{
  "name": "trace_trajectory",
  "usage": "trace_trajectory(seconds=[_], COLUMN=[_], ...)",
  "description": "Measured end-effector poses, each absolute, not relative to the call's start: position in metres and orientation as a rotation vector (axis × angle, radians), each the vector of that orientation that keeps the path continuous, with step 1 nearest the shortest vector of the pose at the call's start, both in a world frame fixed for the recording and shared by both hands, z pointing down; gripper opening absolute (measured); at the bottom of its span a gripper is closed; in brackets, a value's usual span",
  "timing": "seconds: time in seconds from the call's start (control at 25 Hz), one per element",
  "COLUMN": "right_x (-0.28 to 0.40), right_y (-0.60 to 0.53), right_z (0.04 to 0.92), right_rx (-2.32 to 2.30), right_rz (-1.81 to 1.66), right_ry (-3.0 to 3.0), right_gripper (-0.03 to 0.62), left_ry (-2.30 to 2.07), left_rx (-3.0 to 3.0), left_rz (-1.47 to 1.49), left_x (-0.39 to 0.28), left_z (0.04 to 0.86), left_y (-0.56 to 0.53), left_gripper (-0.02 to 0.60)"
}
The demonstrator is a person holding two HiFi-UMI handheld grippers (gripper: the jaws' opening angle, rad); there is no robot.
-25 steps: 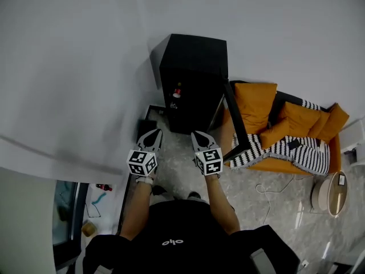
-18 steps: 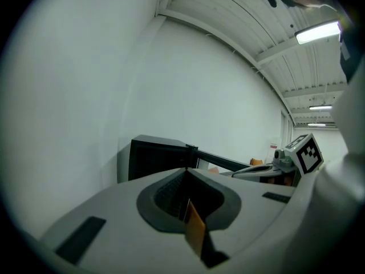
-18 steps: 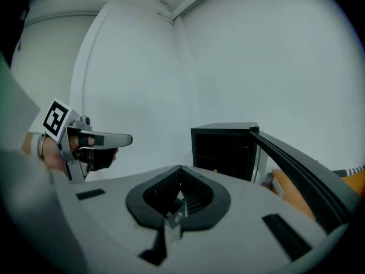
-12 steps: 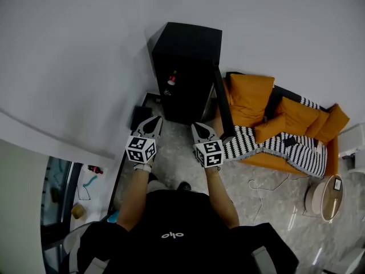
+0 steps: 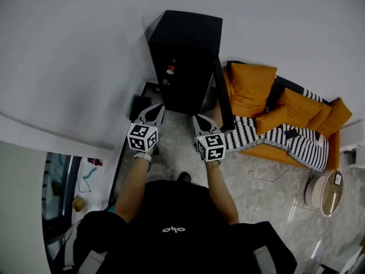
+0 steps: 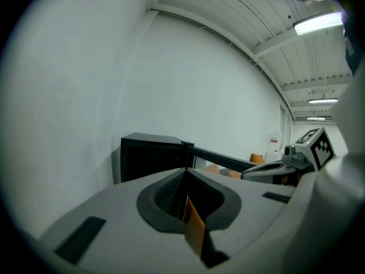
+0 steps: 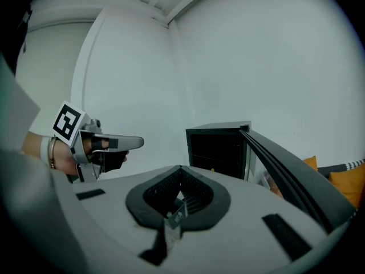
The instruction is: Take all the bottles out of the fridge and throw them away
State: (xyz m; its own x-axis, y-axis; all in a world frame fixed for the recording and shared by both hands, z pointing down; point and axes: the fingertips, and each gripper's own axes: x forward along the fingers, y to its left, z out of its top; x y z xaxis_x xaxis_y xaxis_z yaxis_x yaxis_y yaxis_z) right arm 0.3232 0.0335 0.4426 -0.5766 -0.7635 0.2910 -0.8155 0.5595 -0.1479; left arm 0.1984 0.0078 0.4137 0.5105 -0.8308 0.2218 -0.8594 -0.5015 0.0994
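black fridge (image 5: 191, 33) open, red-capped bottle (image 5: 170, 69) inside.

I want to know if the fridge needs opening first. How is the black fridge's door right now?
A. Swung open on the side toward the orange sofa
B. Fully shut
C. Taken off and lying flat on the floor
A: in the head view the door stands swung out from the fridge, and a red-capped bottle shows inside.
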Motion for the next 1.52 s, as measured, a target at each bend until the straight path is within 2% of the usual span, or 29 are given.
trace_trajectory(seconds=[0.4, 0.88, 1.4, 1.52], right_x=[0.289, 0.207, 0.163, 0.157], right_y=[-0.021, -0.141, -0.248, -0.266], right_z=[0.459, 0.493, 0.590, 0.611], right_rx=[1.359, 1.398, 1.405, 1.386], right_rz=[0.406, 0.469, 0.565, 0.580], right_ry=[-2.524, -2.419, -2.315, -2.306], right_gripper=[0.009, 0.009, 0.009, 0.009], left_ry=[-1.421, -1.220, -1.055, -1.059], left_rx=[2.483, 2.455, 2.512, 2.499], left_rz=[0.194, 0.276, 0.370, 0.414], left_x=[0.152, 0.095, 0.072, 0.073], left_z=[0.454, 0.530, 0.585, 0.613], left_y=[-0.068, -0.188, -0.259, -0.279], left_gripper=[0.006, 0.011, 0.108, 0.148])
